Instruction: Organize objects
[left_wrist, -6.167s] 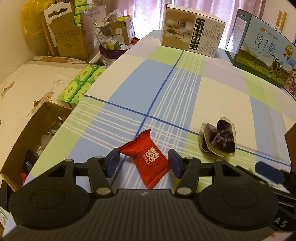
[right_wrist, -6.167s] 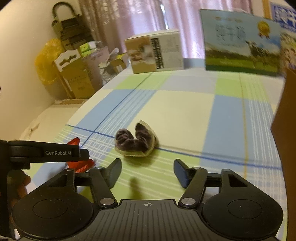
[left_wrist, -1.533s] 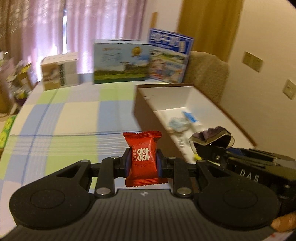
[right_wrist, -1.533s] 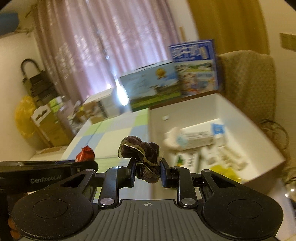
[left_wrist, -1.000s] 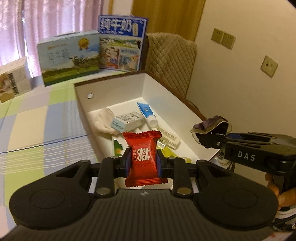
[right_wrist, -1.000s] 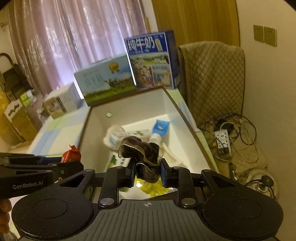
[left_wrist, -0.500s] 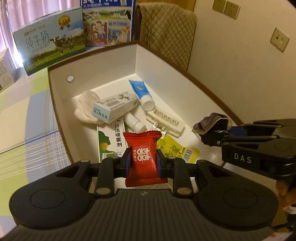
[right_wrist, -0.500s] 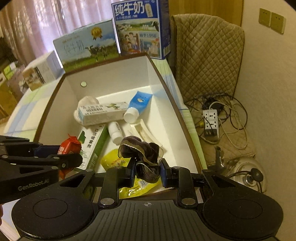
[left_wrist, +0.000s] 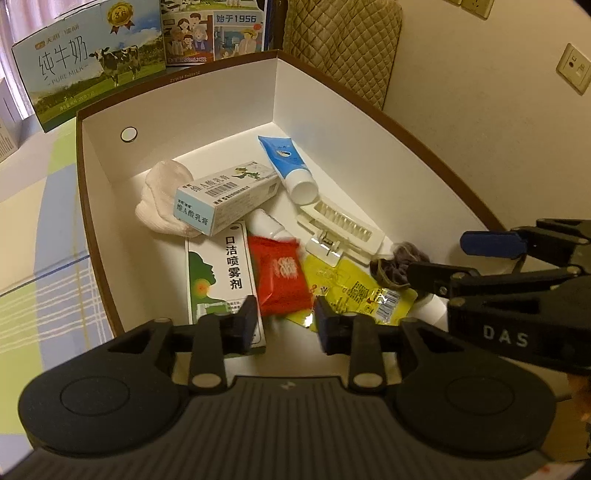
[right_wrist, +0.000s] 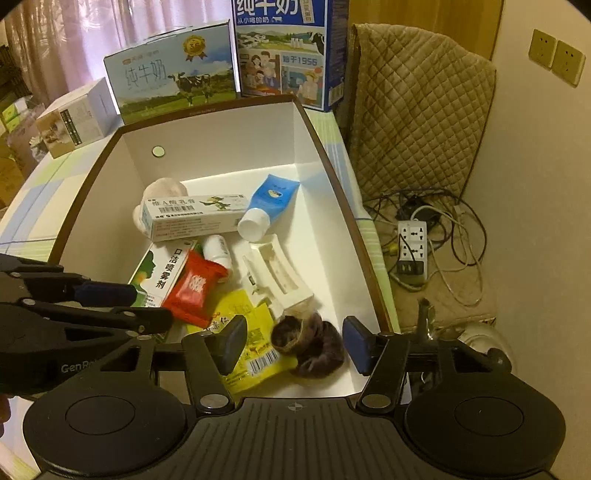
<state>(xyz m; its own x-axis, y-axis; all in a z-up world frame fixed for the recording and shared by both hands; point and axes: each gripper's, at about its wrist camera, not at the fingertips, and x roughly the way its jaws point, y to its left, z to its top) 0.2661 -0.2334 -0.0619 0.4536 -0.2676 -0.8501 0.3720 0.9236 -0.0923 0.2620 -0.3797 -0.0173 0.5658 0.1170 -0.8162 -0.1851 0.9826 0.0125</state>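
Note:
A red candy packet (left_wrist: 280, 275) lies in the white storage box (left_wrist: 199, 92), on a green spray carton and a yellow sachet; it also shows in the right wrist view (right_wrist: 194, 290). My left gripper (left_wrist: 282, 321) is open and empty just above it. A dark purple dried-fruit pack (right_wrist: 308, 345) lies near the box's (right_wrist: 225, 133) front right corner, also seen in the left wrist view (left_wrist: 397, 264). My right gripper (right_wrist: 293, 343) is open and empty over it.
The box holds a medicine carton (left_wrist: 225, 199), a blue tube (left_wrist: 290, 168), a white cloth (left_wrist: 159, 201), a white tray (left_wrist: 340, 232) and a yellow sachet (right_wrist: 247, 343). Milk cartons (right_wrist: 173, 77) stand behind it. A quilted chair (right_wrist: 417, 118) and a power strip (right_wrist: 413, 247) lie to the right.
Both grippers have opened over the box. The red candy packet and the dried-fruit pack have dropped out of them into the box.

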